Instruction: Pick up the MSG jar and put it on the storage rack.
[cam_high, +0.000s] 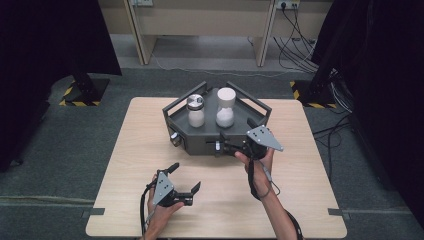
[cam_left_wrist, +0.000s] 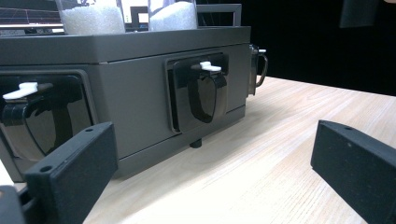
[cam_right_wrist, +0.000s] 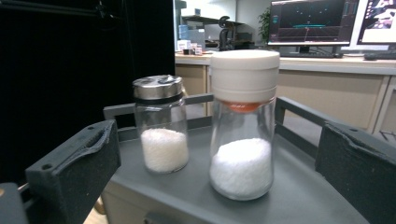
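A dark grey box (cam_high: 200, 142) with a railed top stands at the table's back middle. On it are a glass shaker with a metal lid (cam_high: 195, 111) and a taller jar with a white lid (cam_high: 226, 107), both part full of white grains. My right gripper (cam_high: 223, 144) is open at the box's front right edge. In its own view the shaker (cam_right_wrist: 161, 126) and the jar (cam_right_wrist: 243, 126) stand ahead between its jaws. My left gripper (cam_high: 185, 176) is open low over the table in front of the box, facing a glossy black latch with a white tab (cam_left_wrist: 201, 91) on the box's side.
The light wooden table (cam_high: 125, 165) has bare room to the left, right and front of the box. A second latch (cam_left_wrist: 32, 116) is on the box's side, and a small metal handle (cam_left_wrist: 259, 67) sits at its corner. Black curtains, desk legs and floor cables lie beyond the table.
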